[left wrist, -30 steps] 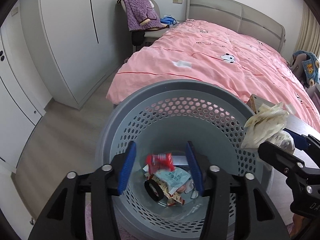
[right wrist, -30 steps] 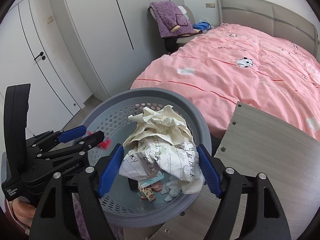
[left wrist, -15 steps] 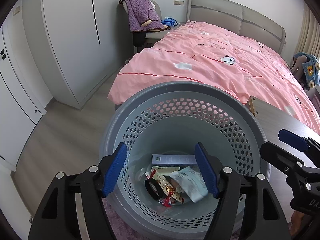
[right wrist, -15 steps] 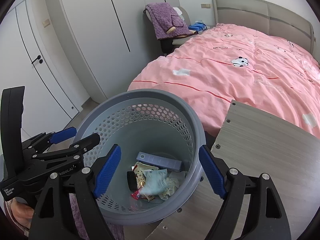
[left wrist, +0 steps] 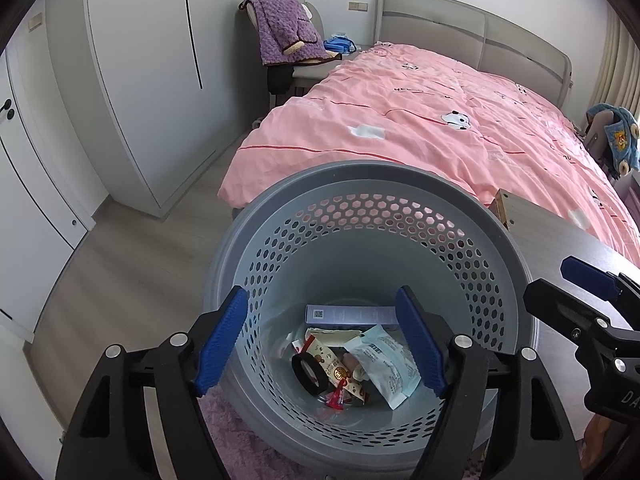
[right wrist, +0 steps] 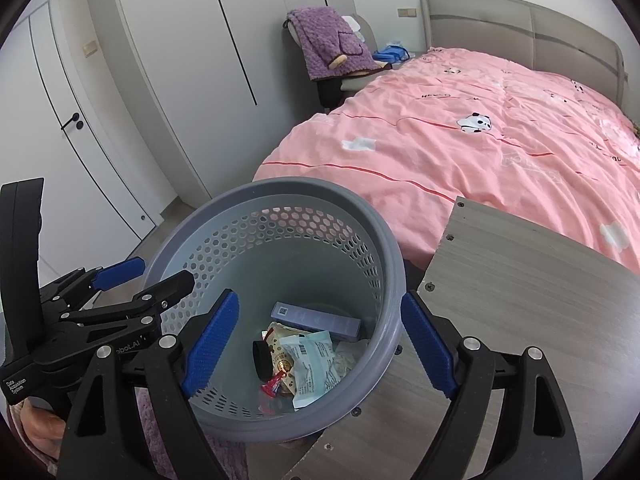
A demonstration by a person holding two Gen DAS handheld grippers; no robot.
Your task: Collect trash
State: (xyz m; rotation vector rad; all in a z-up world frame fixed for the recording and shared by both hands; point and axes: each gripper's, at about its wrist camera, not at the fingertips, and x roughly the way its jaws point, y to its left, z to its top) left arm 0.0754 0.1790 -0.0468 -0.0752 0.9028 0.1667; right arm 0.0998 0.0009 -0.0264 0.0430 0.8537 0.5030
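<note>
A grey perforated waste basket (left wrist: 372, 176) stands on the floor beside a wooden table; it also shows in the right wrist view (right wrist: 304, 186). Inside lie a blue box (left wrist: 352, 314), a pale teal packet (left wrist: 384, 360), snack wrappers (left wrist: 332, 364), a black ring (left wrist: 308, 374) and crumpled paper (right wrist: 346, 356). My left gripper (left wrist: 322, 340) is open and empty above the basket's near side. My right gripper (right wrist: 320, 344) is open and empty over the basket's right rim.
A grey wood table (right wrist: 520, 280) lies right of the basket. A bed with a pink quilt (left wrist: 440, 120) fills the back. White wardrobes (left wrist: 140, 60) line the left wall. A chair with a purple robe (left wrist: 284, 36) stands by the bed. A purple rug (left wrist: 224, 432) lies under the basket.
One second ago my right gripper held a crumpled paper ball and my left held a red wrapper. Both opened; the trash now lies in the basket. Both grippers rose slightly.
</note>
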